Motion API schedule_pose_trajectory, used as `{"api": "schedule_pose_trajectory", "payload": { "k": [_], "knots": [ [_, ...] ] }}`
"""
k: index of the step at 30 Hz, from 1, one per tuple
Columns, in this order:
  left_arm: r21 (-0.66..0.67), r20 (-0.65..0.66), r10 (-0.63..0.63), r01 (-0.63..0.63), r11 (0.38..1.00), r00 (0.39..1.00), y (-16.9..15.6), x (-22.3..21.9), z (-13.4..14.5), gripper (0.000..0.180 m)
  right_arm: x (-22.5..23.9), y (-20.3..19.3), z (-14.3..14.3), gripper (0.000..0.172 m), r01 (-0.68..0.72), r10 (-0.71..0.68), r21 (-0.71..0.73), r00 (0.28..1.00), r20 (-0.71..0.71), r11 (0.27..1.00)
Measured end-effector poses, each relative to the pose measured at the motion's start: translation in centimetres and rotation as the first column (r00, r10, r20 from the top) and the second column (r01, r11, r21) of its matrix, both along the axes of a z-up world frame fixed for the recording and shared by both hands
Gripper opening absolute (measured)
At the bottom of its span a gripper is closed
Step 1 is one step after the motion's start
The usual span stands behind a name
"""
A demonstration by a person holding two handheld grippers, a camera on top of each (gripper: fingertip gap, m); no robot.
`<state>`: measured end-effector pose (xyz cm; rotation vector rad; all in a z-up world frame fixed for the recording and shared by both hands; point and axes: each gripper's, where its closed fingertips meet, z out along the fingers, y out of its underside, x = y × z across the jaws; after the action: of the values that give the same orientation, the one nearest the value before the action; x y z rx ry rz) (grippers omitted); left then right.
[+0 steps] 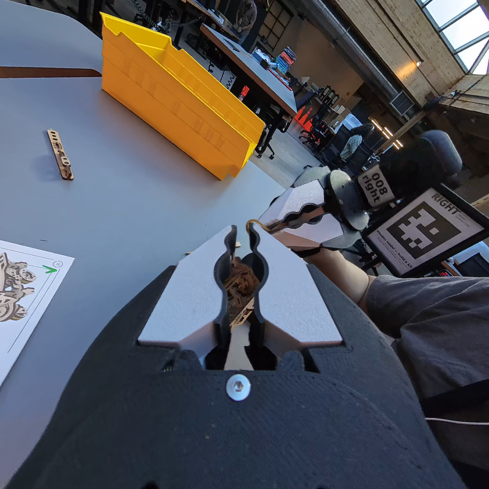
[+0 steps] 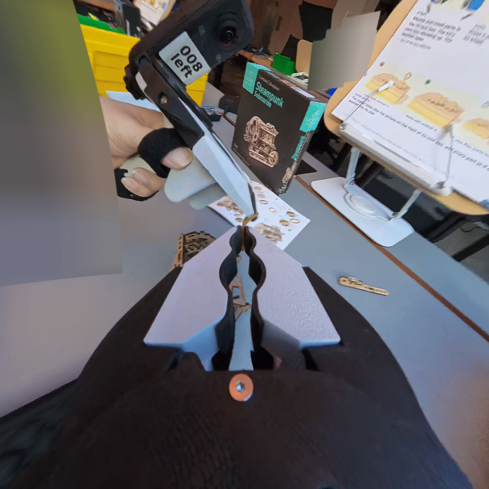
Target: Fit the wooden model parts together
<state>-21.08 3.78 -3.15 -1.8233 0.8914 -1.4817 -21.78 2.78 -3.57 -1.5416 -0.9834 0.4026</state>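
A grey table (image 1: 127, 201) in an open workshop carries a yellow bin (image 1: 174, 105) near its far edge. The brown wooden model (image 2: 190, 247) sits below both grippers. The right gripper (image 2: 244, 234) pinches a tan rubber band (image 2: 244, 225), looped over one fingertip of the slightly parted left gripper (image 1: 243, 229).

A blurred patch (image 2: 53, 145) is covering the right wrist view's left side. The left gripper's fingers (image 1: 190, 291) are hiding most of the wooden model (image 1: 239, 288). The instruction sheet (image 1: 23, 291) is running off the left edge.

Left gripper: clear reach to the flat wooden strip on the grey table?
Probably not yet. Grey table between left gripper and flat wooden strip is bare, but a tan rubber band hooks its fingertip, the right gripper pinching the other end.
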Motion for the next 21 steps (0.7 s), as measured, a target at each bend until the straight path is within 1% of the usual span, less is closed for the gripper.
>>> {"api": "schedule_pose_trajectory", "payload": {
  "k": [1, 2, 4, 5, 6, 7, 9, 10, 12, 14, 15, 16, 18, 19, 21],
  "knots": [
    [0.006, -0.002, 0.006, -0.006, 1.000, 1.000, 0.2, -0.2, 0.0, 0.018, -0.1, -0.1, -0.2, 0.000, -0.035, 0.030, -0.077, 0.998, -0.060, 0.996],
    [0.016, 0.005, 0.001, -0.001, 1.000, 1.000, 0.2, -0.3, 0.2, 0.024, 0.0, -0.1, -0.3, 0.000, -0.064, 0.047, -0.147, 0.993, -0.113, 0.987],
    [0.047, 0.039, -0.029, 0.027, 0.999, 0.999, 0.0, -0.8, 0.8, 0.030, 0.3, -0.1, -0.7, 0.000, -0.124, 0.070, -0.268, 0.977, -0.201, 0.955],
    [0.080, 0.061, -0.056, 0.051, 0.996, 0.997, -0.2, -1.1, 1.2, 0.034, 0.5, -0.1, -1.1, 0.000, -0.158, 0.078, -0.343, 0.969, -0.234, 0.926],
    [0.125, 0.086, -0.097, 0.086, 0.988, 0.992, -0.6, -1.5, 1.6, 0.035, 0.6, -0.2, -1.4, 0.000, -0.196, 0.086, -0.410, 0.959, -0.272, 0.891],
    [0.169, 0.099, -0.134, 0.116, 0.979, 0.986, -0.8, -1.8, 1.7, 0.035, 0.6, -0.5, -1.7, 0.000, -0.248, 0.101, -0.481, 0.945, -0.311, 0.841],
    [0.247, 0.110, -0.201, 0.169, 0.954, 0.973, -1.1, -2.5, 1.5, 0.046, 0.4, -1.2, -2.2, 0.000, -0.346, 0.117, -0.607, 0.916, -0.384, 0.716],
    [0.281, 0.110, -0.246, 0.207, 0.937, 0.963, -1.4, -2.8, 1.2, 0.048, 0.4, -1.3, -2.5, 0.000, -0.381, 0.116, -0.658, 0.905, -0.409, 0.650],
    [0.327, 0.073, -0.323, 0.284, 0.902, 0.944, -1.9, -3.2, 0.0, 0.055, 0.5, -1.4, -3.2, 0.000, -0.415, 0.101, -0.731, 0.895, -0.434, 0.542],
    [0.352, 0.008, -0.349, 0.324, 0.878, 0.937, -1.7, -3.2, -1.6, 0.066, 0.3, -1.6, -3.4, 0.000, -0.453, 0.105, -0.779, 0.884, -0.456, 0.434],
    [0.360, -0.008, -0.360, 0.338, 0.870, 0.933, -1.6, -3.2, -2.0, 0.067, 0.2, -1.6, -3.5, 0.000, -0.465, 0.099, -0.799, 0.880, -0.465, 0.381],
    [0.361, -0.012, -0.366, 0.345, 0.866, 0.930, -1.4, -3.1, -2.3, 0.063, -0.1, -1.7, -3.4, 0.000, -0.476, 0.097, -0.815, 0.876, -0.472, 0.332],
    [0.348, 0.012, -0.381, 0.353, 0.868, 0.924, -1.0, -3.1, -2.1, 0.055, -0.5, -1.9, -3.6, 0.000, -0.466, 0.118, -0.845, 0.884, -0.451, 0.261],
    [0.334, 0.023, -0.379, 0.350, 0.875, 0.925, -0.7, -3.0, -1.9, 0.050, -0.7, -1.9, -4.0, 0.000, -0.441, 0.140, -0.864, 0.897, -0.419, 0.244],
    [0.311, 0.024, -0.392, 0.366, 0.877, 0.920, -0.3, -3.0, -1.6, 0.042, -0.9, -1.6, -4.5, 0.000, -0.392, 0.189, -0.880, 0.917, -0.351, 0.267]
  ]
}}
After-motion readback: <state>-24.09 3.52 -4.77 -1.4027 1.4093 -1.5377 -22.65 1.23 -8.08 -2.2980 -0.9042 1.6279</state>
